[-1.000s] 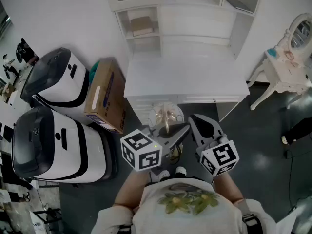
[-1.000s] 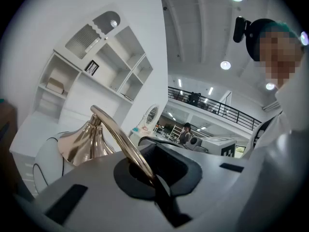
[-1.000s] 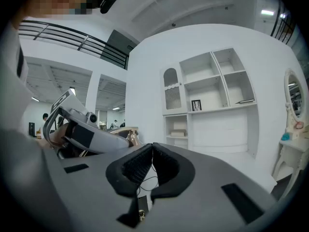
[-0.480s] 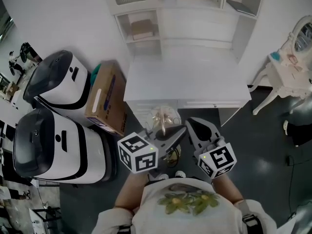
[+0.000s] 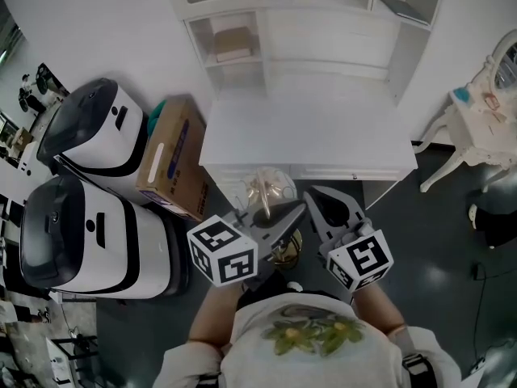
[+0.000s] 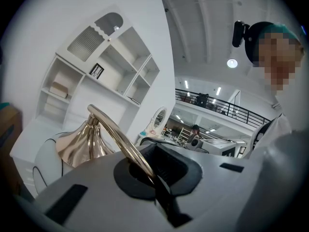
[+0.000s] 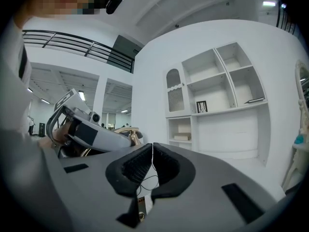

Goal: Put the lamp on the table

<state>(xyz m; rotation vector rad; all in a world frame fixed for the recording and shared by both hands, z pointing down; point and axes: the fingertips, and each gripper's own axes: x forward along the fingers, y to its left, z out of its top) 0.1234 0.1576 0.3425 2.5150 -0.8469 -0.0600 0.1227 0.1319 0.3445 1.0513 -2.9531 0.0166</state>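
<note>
The left gripper (image 6: 155, 177) is clamped on the thin curved brass stem of the lamp (image 6: 79, 141), the stem running out between its dark ribbed pads (image 6: 166, 168). Just beside it, the right gripper (image 7: 151, 146) has its jaws pressed together with nothing between them.

In the head view the lamp (image 5: 263, 194) hangs at the left gripper (image 5: 292, 215), in front of the worktop's near edge and over the floor (image 5: 436, 241), not on the worktop (image 5: 307, 136). The right gripper (image 5: 313, 194) is close to its right.

The worktop is flat, matte white and bare, with a white shelf unit (image 5: 234, 43) rising behind it against a white wall. The floor is dark grey and glossy. The lamp is polished gold, its bell flaring smoothly.

Left of the worktop a brown cardboard box (image 5: 174, 156) leans against two rounded white-and-black machines (image 5: 89, 241). A white dressing table (image 5: 477, 111) stands well apart at right.
</note>
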